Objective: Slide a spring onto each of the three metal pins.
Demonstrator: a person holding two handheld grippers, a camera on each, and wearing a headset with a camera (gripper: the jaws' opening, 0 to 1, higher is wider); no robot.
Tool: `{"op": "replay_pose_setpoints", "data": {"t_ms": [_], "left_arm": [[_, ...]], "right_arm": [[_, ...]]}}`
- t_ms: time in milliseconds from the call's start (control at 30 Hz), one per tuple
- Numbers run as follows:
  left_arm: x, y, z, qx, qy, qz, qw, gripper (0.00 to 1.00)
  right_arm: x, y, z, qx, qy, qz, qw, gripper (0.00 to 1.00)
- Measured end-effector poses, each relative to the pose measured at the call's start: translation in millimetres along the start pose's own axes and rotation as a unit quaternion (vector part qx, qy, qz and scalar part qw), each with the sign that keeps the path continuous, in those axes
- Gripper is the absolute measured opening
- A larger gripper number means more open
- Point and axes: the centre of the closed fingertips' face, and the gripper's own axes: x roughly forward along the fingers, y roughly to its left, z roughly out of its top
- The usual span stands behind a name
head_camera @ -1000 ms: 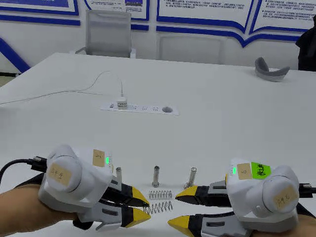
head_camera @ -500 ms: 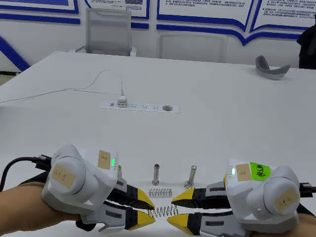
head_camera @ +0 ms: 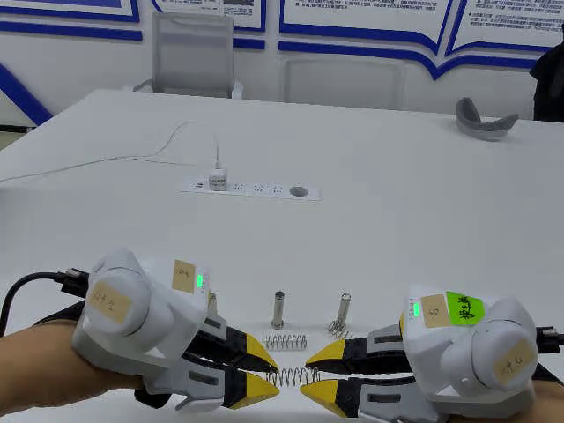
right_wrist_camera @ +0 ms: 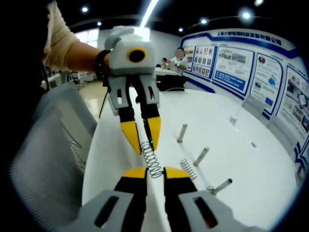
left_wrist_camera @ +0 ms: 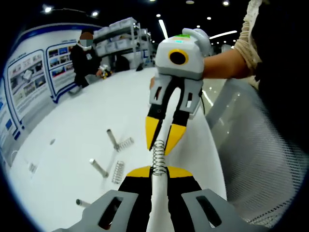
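Observation:
Three metal pins stand on the white table (head_camera: 397,220): left pin (head_camera: 211,304), middle pin (head_camera: 278,310), right pin (head_camera: 344,309). A spring (head_camera: 336,328) rests at the right pin's base, and another spring (head_camera: 286,342) lies in front of the middle pin. A third spring (head_camera: 292,377) spans the gap between both grippers' yellow tips. My left gripper (head_camera: 263,371) (left_wrist_camera: 154,172) is shut on one end of that spring (left_wrist_camera: 158,155). My right gripper (head_camera: 315,374) (right_wrist_camera: 150,173) is shut on the other end of the spring (right_wrist_camera: 150,158).
A white power strip (head_camera: 251,189) with a plugged charger and cable lies mid-table. A grey headset (head_camera: 483,122) sits at the far right and a grey chair (head_camera: 194,53) stands behind the table. People stand by shelves in the background.
Both grippers have drawn together around the near spring. The right gripper's jaws went from wide apart to closed on the spring's end. The left gripper now grips the other end.

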Motion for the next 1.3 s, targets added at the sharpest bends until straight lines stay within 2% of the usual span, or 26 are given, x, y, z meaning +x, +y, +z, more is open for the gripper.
{"op": "replay_pose_setpoints", "data": {"t_ms": [267, 733, 1067, 1300], "left_arm": [[-2.7, -2.5, 12.1, -0.016, -0.022, -0.006, 0.9996, 0.10], [-5.8, 0.3, 43.5, -0.042, -0.082, 0.004, 0.9957, 0.10], [-5.7, -0.5, 54.2, -0.046, -0.101, 0.007, 0.9939, 0.10], [-6.7, -1.7, 52.8, -0.049, -0.099, 0.007, 0.9939, 0.10]], "right_arm": [[1.0, 0.8, -4.6, -0.011, 0.011, 0.000, 0.9999, 0.12], [7.1, 0.8, -0.1, 0.005, -0.002, 0.007, 1.0000, 0.12], [13.3, 6.4, 10.7, 0.004, -0.013, 0.017, 0.9998, 0.13], [14.2, 8.6, 10.4, 0.006, -0.014, 0.019, 0.9997, 0.13]]}}
